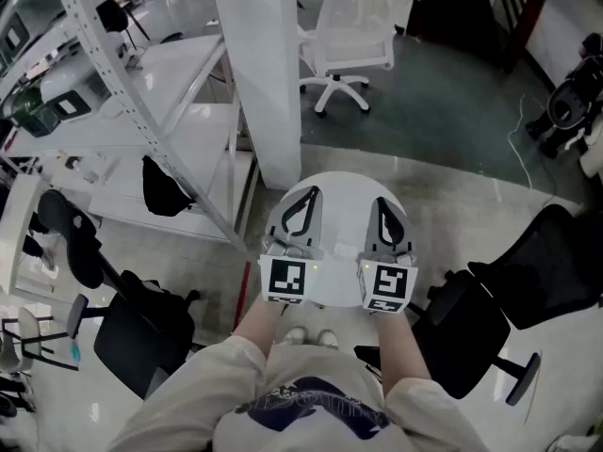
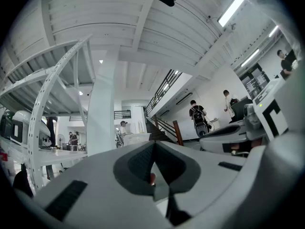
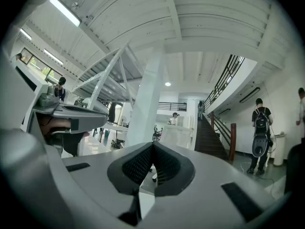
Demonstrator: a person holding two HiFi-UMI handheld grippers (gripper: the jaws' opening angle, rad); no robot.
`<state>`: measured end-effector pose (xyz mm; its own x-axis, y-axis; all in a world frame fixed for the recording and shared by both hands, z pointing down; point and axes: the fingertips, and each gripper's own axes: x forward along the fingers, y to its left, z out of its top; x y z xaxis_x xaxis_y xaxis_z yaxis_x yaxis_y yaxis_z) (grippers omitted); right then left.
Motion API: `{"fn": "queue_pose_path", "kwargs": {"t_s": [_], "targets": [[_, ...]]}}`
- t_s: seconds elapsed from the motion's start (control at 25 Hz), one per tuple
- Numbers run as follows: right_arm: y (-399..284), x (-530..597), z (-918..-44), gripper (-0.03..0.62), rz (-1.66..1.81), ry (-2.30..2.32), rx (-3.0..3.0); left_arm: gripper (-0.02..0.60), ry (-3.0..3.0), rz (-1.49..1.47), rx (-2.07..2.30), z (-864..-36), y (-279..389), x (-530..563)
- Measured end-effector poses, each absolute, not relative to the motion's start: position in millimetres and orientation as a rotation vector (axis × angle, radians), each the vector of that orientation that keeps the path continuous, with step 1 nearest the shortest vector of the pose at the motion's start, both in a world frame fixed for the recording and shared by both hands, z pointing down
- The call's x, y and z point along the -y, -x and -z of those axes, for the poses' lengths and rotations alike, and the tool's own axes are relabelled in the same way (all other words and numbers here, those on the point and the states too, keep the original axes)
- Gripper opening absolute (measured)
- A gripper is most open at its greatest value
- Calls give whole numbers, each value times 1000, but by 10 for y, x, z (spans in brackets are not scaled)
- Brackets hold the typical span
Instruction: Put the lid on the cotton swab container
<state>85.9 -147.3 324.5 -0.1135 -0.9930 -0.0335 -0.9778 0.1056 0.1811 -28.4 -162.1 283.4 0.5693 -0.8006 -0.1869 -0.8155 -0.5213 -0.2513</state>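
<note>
Neither the cotton swab container nor its lid shows in any view. In the head view, my left gripper (image 1: 309, 194) and right gripper (image 1: 381, 201) are held side by side over a small round white table (image 1: 344, 196). Both point away from me. Each pair of jaws is shut tip to tip with nothing between them. The left gripper view shows my left gripper (image 2: 153, 145) with its dark pads pressed together, aimed level across the room. In the right gripper view my right gripper (image 3: 153, 145) stands the same way.
A white pillar (image 1: 264, 64) and a slanted white shelving frame (image 1: 141, 111) rise just beyond the table. A white office chair (image 1: 353, 36) stands farther off. Black chairs (image 1: 141, 332) (image 1: 471, 337) flank me. People (image 2: 197, 118) stand far away by a staircase (image 3: 212, 142).
</note>
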Motion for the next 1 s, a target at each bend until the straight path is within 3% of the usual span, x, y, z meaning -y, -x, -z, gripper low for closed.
{"fn": "queue_pose_path", "kwargs": {"t_s": [0.4,0.76,0.88,1.0], "targets": [[-801,1456,-3242,6,266,-1995,2269,-2,2519,-19,-1343,-2943,297,1622],[-976,1236,-3133,11,71,-1985,2561,-2,2631,-28,-1250,-2923,392,1539],[-1211,1149,-3132,32,8,-2015,2582,0,2673,4,-1216,-2917,531,1555],[-1427,1102,-3156,126,-54,-2042,2581,21,2683,36,-1224,-2931,678,1615]]}}
